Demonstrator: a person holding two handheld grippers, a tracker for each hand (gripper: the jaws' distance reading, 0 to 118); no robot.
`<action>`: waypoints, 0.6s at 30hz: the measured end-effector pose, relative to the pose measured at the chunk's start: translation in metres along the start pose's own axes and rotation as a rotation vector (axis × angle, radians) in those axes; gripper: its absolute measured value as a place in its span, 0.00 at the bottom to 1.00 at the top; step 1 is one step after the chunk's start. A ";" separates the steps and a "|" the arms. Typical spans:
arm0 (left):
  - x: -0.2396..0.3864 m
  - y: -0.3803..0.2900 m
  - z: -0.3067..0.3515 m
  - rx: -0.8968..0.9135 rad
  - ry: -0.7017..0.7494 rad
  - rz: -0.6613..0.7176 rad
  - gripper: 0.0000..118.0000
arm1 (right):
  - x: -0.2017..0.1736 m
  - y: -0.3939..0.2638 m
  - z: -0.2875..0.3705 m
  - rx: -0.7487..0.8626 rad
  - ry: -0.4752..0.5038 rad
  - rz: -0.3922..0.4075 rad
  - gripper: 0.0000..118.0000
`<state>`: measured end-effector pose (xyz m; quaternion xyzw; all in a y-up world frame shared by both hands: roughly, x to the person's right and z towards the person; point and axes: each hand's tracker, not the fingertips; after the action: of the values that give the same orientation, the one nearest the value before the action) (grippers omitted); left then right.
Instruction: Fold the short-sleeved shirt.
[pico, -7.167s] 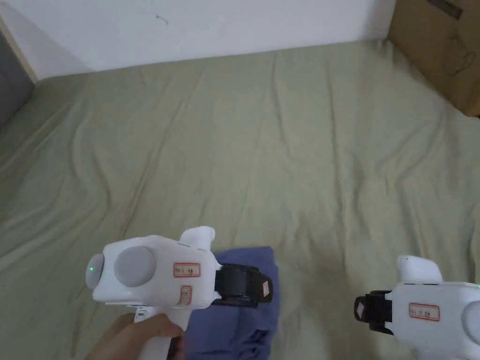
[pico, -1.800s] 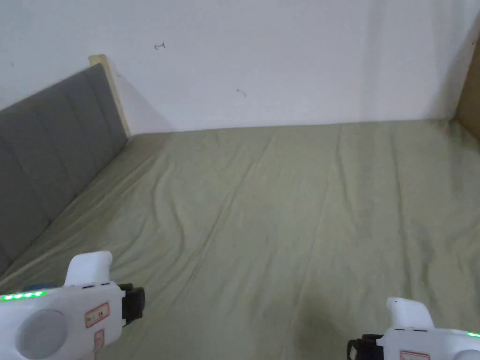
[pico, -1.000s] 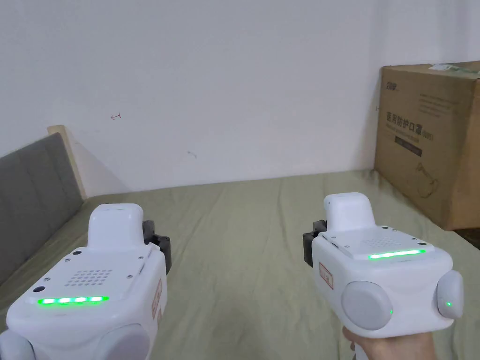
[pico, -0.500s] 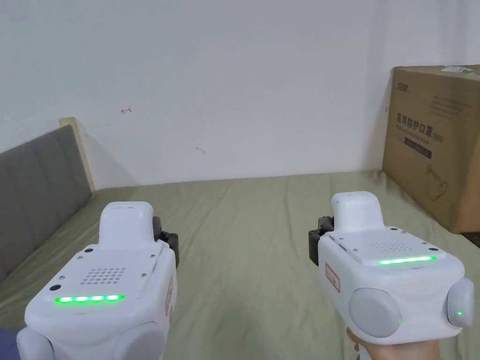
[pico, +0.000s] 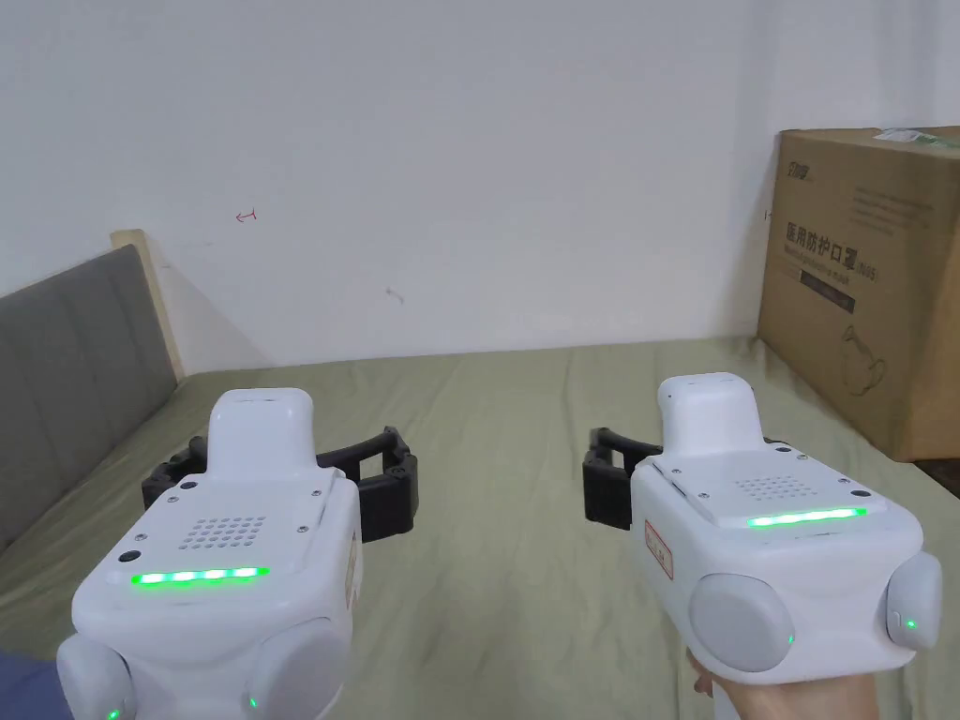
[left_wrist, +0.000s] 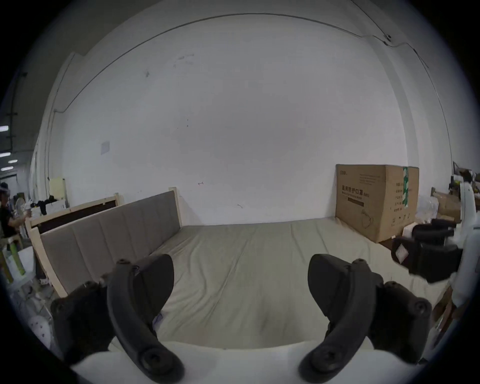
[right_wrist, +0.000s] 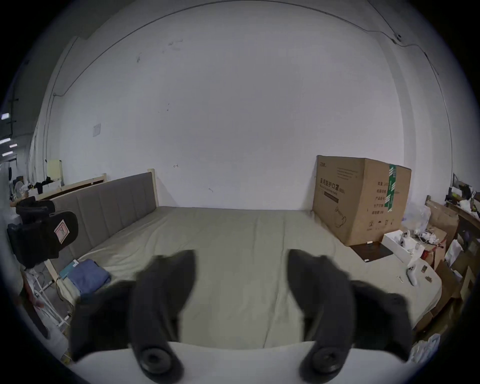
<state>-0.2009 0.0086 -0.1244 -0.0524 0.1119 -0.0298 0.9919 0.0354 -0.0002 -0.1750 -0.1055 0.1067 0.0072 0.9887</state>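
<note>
We see the blue shirt (right_wrist: 87, 275) only small and far left at the bed edge, its folds too small to judge; in the head view just a blue sliver (pico: 23, 689) at the near-left corner, cut off. The right gripper (right_wrist: 241, 270) jaws are motion-blurred. White housings hide most of both grippers' jaws in the head view. The cardboard box (pico: 867, 281) is cut off right. Clutter (right_wrist: 415, 241) beyond the box is too small to identify.
</note>
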 end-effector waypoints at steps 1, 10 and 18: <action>0.001 0.002 0.001 0.001 0.008 0.006 0.91 | 0.000 -0.001 0.001 0.003 -0.002 -0.004 0.77; 0.002 0.007 0.005 -0.015 -0.087 0.065 0.91 | 0.004 -0.008 0.000 0.020 -0.021 -0.012 0.99; 0.016 0.005 -0.004 -0.118 0.039 0.039 0.91 | 0.012 -0.008 -0.001 -0.007 -0.044 -0.025 0.99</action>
<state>-0.1859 0.0123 -0.1320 -0.1080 0.1338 -0.0048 0.9851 0.0476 -0.0084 -0.1771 -0.1101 0.0835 -0.0027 0.9904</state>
